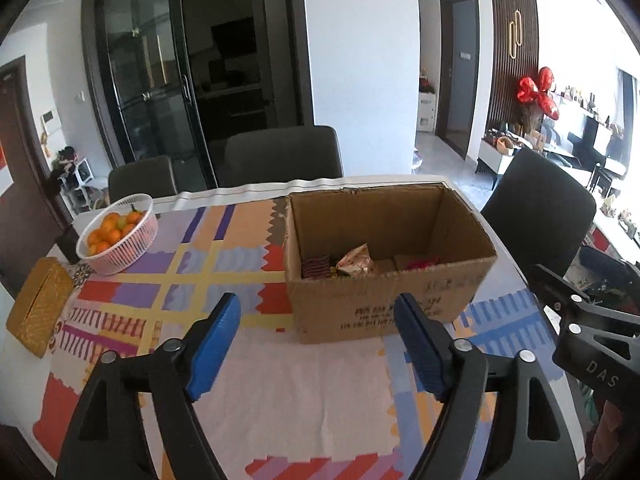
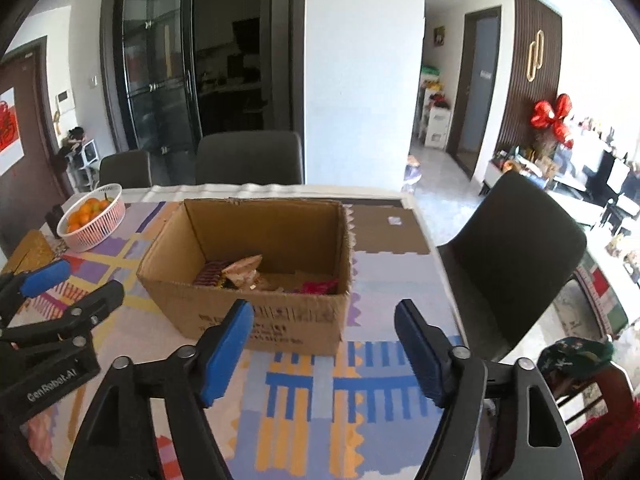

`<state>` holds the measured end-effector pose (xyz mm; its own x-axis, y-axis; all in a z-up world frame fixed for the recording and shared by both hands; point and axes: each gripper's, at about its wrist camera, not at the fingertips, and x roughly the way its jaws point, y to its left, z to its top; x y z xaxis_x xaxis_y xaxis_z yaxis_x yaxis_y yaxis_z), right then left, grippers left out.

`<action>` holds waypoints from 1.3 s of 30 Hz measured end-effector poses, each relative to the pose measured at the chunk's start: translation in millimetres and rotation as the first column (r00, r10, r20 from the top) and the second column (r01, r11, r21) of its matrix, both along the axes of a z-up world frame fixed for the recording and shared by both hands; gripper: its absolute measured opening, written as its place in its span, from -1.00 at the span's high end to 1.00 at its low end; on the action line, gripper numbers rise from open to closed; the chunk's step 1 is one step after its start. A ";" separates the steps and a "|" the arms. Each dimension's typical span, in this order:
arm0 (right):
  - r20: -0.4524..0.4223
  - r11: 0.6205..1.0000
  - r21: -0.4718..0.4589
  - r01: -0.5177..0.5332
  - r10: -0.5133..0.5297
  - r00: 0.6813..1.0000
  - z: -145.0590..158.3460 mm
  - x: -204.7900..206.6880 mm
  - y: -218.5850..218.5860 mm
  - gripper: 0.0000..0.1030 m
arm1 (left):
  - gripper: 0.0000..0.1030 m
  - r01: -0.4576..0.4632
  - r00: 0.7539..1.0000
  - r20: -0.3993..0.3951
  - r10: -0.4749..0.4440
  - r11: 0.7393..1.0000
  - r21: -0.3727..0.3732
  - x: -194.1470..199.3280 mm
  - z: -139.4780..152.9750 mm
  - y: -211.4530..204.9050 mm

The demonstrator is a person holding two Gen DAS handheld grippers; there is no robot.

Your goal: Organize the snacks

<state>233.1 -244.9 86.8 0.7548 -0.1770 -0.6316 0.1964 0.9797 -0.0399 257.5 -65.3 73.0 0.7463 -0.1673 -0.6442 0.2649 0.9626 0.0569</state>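
An open cardboard box (image 1: 384, 304) stands on the patterned tablecloth; it also shows in the right wrist view (image 2: 256, 320). Inside lie snack packets: a striped dark red one (image 1: 315, 266), a crumpled beige one (image 1: 355, 261) and a red one (image 1: 422, 261). The same packets show in the right wrist view (image 2: 242, 270). My left gripper (image 1: 318, 344) is open and empty, in front of the box. My right gripper (image 2: 324, 348) is open and empty, near the box's front right corner. Each gripper shows at the edge of the other's view.
A white basket of oranges (image 1: 120, 232) stands at the back left, with a gold box (image 1: 38, 306) in front of it at the table's left edge. Dark chairs (image 1: 282, 156) stand behind the table and one (image 2: 516, 256) at the right side.
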 end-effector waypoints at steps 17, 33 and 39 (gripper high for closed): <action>0.136 1.000 0.003 -0.022 0.022 0.990 0.9 -122.7 30.8 -0.61 | -0.87 -0.038 0.984 0.172 0.044 0.999 -0.038 -122.4 6.6 35.6; 0.173 1.000 -0.009 -0.007 0.008 0.985 5.3 -167.9 39.8 -0.61 | -1.00 -0.022 0.974 0.225 0.032 0.999 -0.046 -151.9 11.6 41.5; 0.176 1.000 -0.010 -0.007 0.009 0.984 7.3 -171.6 39.8 -0.61 | -1.00 -0.022 0.978 0.205 0.030 0.999 -0.042 -156.2 10.9 41.5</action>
<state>61.5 -205.1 94.1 0.8555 -0.1760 -0.4869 0.1936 0.9810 -0.0145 101.3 -23.8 83.9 0.8664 -0.1679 -0.4704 0.2262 0.9716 0.0698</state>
